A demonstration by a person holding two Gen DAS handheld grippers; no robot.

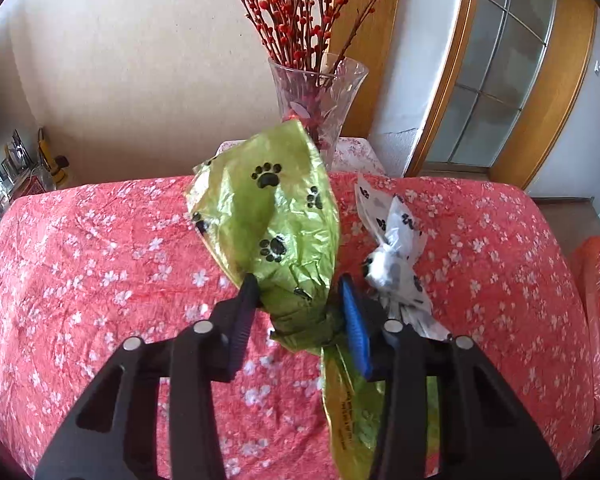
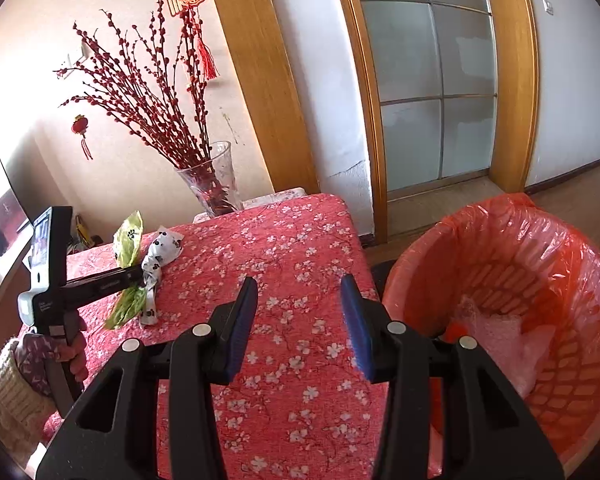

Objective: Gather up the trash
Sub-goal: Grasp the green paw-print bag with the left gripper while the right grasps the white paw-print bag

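The left gripper (image 1: 298,304) had its jaws spread wide, and the green bag (image 1: 268,216) stood between them. The bag was knotted. Its knot (image 1: 300,330) sat low in the gap, close to the blue pad of the right-hand finger (image 1: 354,328). The puffed part of the bag, printed with black paws, rose up and forward past the fingertips. The loose tail of the bag (image 1: 348,412) hung back under the same finger. Whether the pads pressed the bag or only framed it, I could not tell. From the right wrist camera the left gripper (image 2: 140,276) reached between the green bag (image 2: 128,240) and a white bag (image 2: 162,254), but its fingertips were too small there to judge.

The white bag (image 1: 392,256), also knotted and with paw prints, lay on the table (image 1: 100,260) just beside the green one, outside the right-hand finger and a little ahead of it. The table had a red cloth with small white flowers. Beyond the fingertips, at the far edge of the table, stood a glass vase (image 1: 318,96) with red branches (image 1: 296,4).

The right gripper (image 2: 299,300) was open and held nothing; only the flowered cloth showed between its fingers. To the right of its jaws, off the edge of the table, stood a basket (image 2: 540,380) lined with an orange plastic bag, and some pale crumpled plastic (image 2: 500,336) lay inside. Far to the left of these jaws a hand (image 2: 74,356) held the handle of the left gripper.
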